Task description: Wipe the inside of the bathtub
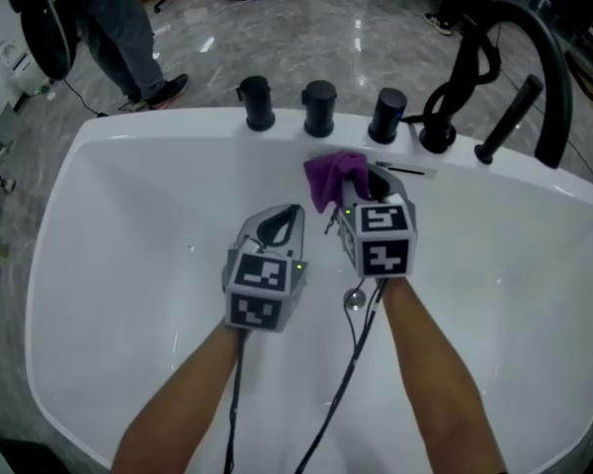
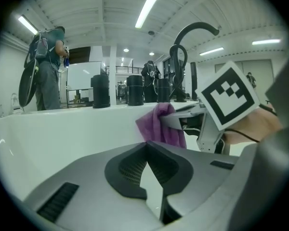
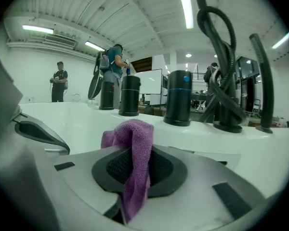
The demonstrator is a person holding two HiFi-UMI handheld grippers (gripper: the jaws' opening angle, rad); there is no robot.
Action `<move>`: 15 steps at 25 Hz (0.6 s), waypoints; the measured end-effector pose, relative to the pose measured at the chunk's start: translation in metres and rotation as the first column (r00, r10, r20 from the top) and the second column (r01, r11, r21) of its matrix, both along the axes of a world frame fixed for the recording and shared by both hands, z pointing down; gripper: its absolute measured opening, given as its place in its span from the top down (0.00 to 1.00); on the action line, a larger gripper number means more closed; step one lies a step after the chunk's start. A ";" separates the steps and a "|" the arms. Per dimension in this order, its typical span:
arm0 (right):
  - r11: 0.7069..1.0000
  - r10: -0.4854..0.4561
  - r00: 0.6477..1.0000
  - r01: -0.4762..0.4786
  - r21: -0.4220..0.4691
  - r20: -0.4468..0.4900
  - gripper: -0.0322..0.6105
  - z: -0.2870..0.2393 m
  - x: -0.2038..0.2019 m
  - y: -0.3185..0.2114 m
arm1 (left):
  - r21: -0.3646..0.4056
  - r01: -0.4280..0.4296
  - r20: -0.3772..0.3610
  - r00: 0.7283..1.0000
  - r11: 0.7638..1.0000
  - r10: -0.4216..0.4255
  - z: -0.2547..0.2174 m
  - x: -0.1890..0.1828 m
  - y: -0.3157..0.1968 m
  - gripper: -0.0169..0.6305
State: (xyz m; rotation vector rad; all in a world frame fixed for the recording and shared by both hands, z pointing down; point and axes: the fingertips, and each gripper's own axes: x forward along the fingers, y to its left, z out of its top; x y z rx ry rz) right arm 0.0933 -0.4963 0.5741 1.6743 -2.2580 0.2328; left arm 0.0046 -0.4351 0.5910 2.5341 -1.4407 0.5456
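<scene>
A white bathtub [image 1: 74,166] is filling most of the head view, seen from steeply above. Two bare forearms are reaching into it from the near edge, each hand carrying a tool topped by a black-and-white marker cube.

The right tool [image 1: 368,184] is clenching a purple cloth [image 1: 332,178]. In the right gripper view the cloth [image 3: 136,143] is hanging pinched between the dark pads of the right tool [image 3: 135,170], bunching above the tips and trailing down between them. The cloth is sitting up against the tub's far inner wall, just below the rim.

The left tool [image 1: 293,210] is hovering just left of the right one, near the cloth but apart from it. In the left gripper view the left tool [image 2: 146,147] is showing its jaws pressed together at the tips, with nothing between them; the cloth [image 2: 156,126] is appearing beyond them.

Three black cylindrical knobs [image 1: 319,108] are standing in a row on the far rim. To their right a black arched spout [image 1: 546,67] and a black hand shower [image 1: 508,118] are rising from the rim. A round metal drain [image 1: 355,300] is lying on the tub floor beneath the right tool. Black cables [image 1: 346,383] are trailing back from both tools.

Beyond the tub, a person [image 1: 119,28] is standing on the grey marbled floor [image 1: 277,38].
</scene>
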 end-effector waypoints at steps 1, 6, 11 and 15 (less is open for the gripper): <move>1.000 0.022 1.000 -0.022 0.006 0.011 0.85 -0.002 0.012 0.001 | 0.000 0.000 -0.006 1.000 1.000 0.000 0.000 0.003 -0.001 0.96; 0.991 0.134 0.990 -0.134 -0.001 0.038 0.86 0.000 0.041 0.006 | -0.020 0.019 -0.043 0.999 1.000 -0.020 -0.002 -0.007 -0.003 0.96; 0.972 0.237 0.970 -0.236 -0.018 0.046 0.86 0.001 0.027 0.003 | -0.036 0.040 -0.029 0.999 0.999 -0.041 -0.004 -0.041 -0.004 0.96; 0.981 0.191 0.981 -0.190 -0.038 0.026 0.86 0.004 0.001 0.000 | -0.051 0.062 -0.023 0.998 0.997 -0.063 -0.006 -0.050 -0.003 0.96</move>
